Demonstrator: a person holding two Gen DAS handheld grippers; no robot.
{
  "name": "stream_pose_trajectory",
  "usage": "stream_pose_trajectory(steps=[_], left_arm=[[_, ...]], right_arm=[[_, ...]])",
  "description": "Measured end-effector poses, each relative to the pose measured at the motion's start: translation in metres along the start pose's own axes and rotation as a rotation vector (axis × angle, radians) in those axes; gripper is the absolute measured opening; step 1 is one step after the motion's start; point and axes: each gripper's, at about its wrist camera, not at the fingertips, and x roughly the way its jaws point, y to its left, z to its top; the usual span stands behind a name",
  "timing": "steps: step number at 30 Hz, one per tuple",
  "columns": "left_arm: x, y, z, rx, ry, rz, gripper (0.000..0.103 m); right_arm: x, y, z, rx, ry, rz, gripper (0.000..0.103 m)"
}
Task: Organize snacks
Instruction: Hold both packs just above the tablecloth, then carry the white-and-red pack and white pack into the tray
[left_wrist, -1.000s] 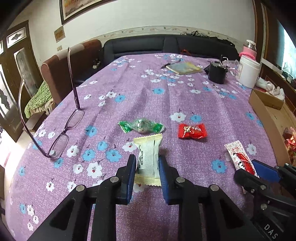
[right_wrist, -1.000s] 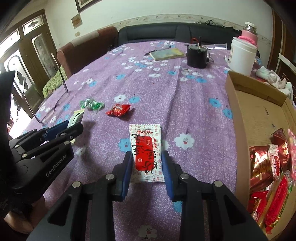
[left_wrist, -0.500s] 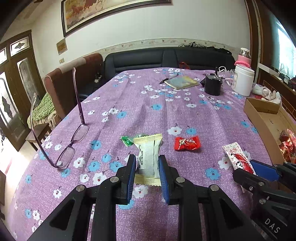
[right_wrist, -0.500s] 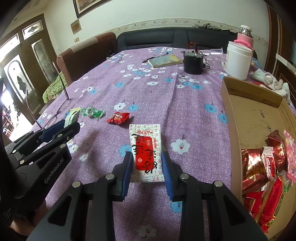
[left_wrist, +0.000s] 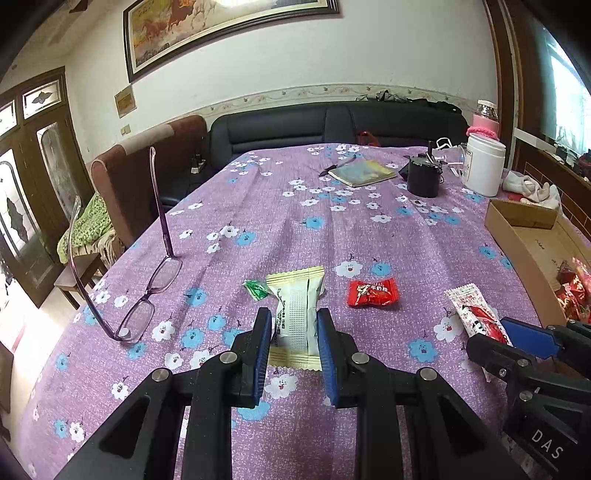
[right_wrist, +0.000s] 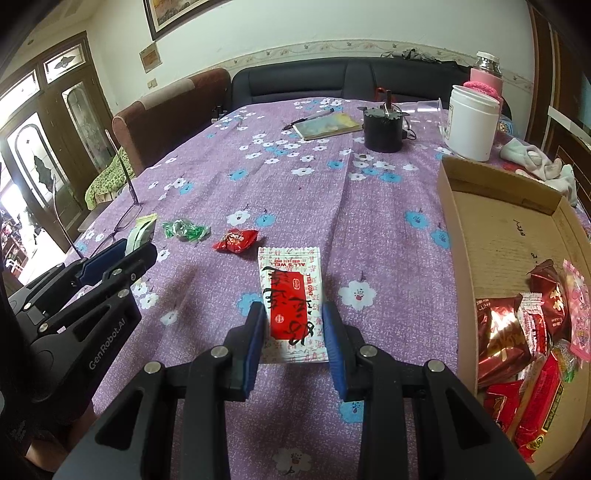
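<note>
My left gripper (left_wrist: 293, 325) is shut on a cream snack packet (left_wrist: 295, 310) and holds it above the purple flowered tablecloth. My right gripper (right_wrist: 293, 325) is shut on a white and red snack packet (right_wrist: 291, 295), also lifted. A red candy (left_wrist: 373, 292) and a green candy (right_wrist: 184, 230) lie on the cloth between them; in the left wrist view the green candy (left_wrist: 255, 288) is partly hidden behind the cream packet. A cardboard box (right_wrist: 506, 229) at the right holds several red and pink snack packets (right_wrist: 528, 332).
Purple glasses (left_wrist: 147, 288) stand on the cloth at the left. A notebook (right_wrist: 327, 125), a black cylinder (right_wrist: 382, 129), and a white jar (right_wrist: 471, 122) stand at the far side. A sofa and an armchair stand behind the table.
Both grippers have risen with their packets, so the table looks farther away and more of the room shows. The loose candies have not moved.
</note>
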Motion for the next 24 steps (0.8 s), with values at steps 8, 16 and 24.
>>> stream_pose_trajectory(steps=[8, 16, 24], left_arm=[[-0.004, -0.001, -0.001, 0.005, -0.019, 0.001, 0.026], [-0.009, -0.002, -0.001, 0.009, -0.047, 0.006, 0.026], [-0.015, -0.004, -0.002, 0.024, -0.082, 0.013, 0.026]], right_arm=[[-0.003, 0.0, 0.001, 0.005, -0.007, -0.002, 0.03], [-0.006, -0.003, 0.001, 0.016, -0.019, -0.002, 0.03], [-0.007, -0.004, 0.003, 0.02, -0.027, -0.003, 0.03]])
